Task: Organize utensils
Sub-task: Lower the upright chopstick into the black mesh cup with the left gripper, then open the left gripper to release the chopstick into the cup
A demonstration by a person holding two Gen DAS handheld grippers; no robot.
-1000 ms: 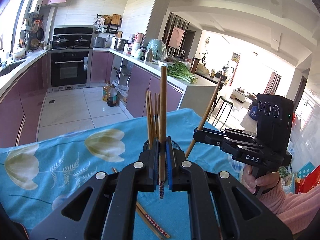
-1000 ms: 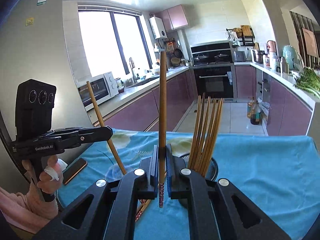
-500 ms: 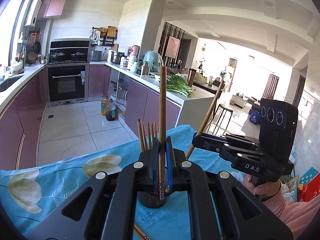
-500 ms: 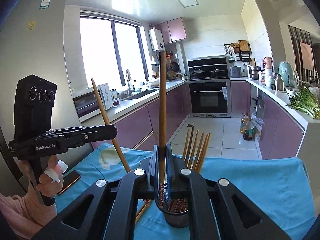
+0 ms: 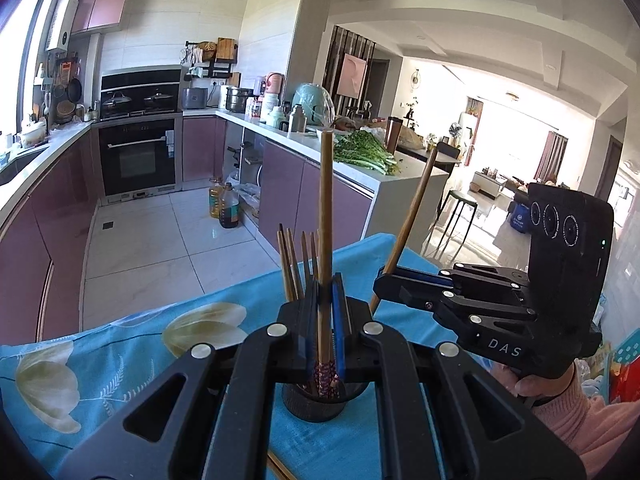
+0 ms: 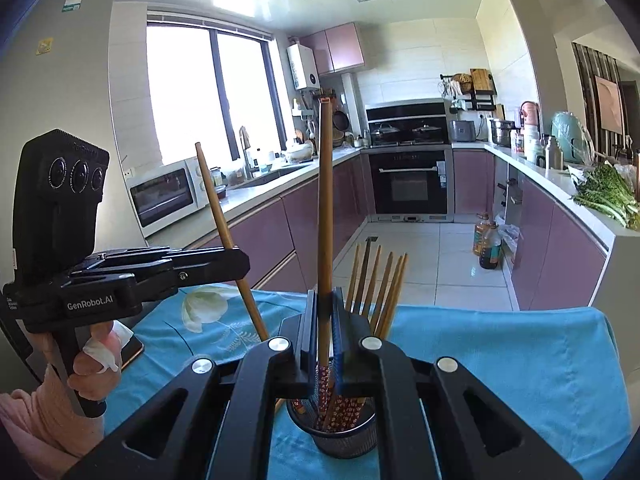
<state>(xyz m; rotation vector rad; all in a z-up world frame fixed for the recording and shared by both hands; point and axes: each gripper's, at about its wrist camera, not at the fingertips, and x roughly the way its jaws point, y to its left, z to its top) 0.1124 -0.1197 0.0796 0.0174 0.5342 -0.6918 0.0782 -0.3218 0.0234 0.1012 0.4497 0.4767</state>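
A black mesh holder with several wooden chopsticks stands on the blue cloth; it also shows in the left wrist view. My left gripper is shut on an upright chopstick, whose patterned tip sits at the holder's mouth. My right gripper is shut on another upright chopstick, its patterned tip inside the holder. Each gripper shows in the other's view, the left gripper and the right gripper, both just above the holder.
A loose chopstick lies on the blue flowered tablecloth near the holder. A phone lies at the cloth's left edge. Purple kitchen cabinets, an oven and a counter with greens lie beyond the table.
Both grippers have come down with their chopsticks over the holder. The patterned tips have gone from above the cloth to the holder's mouth.
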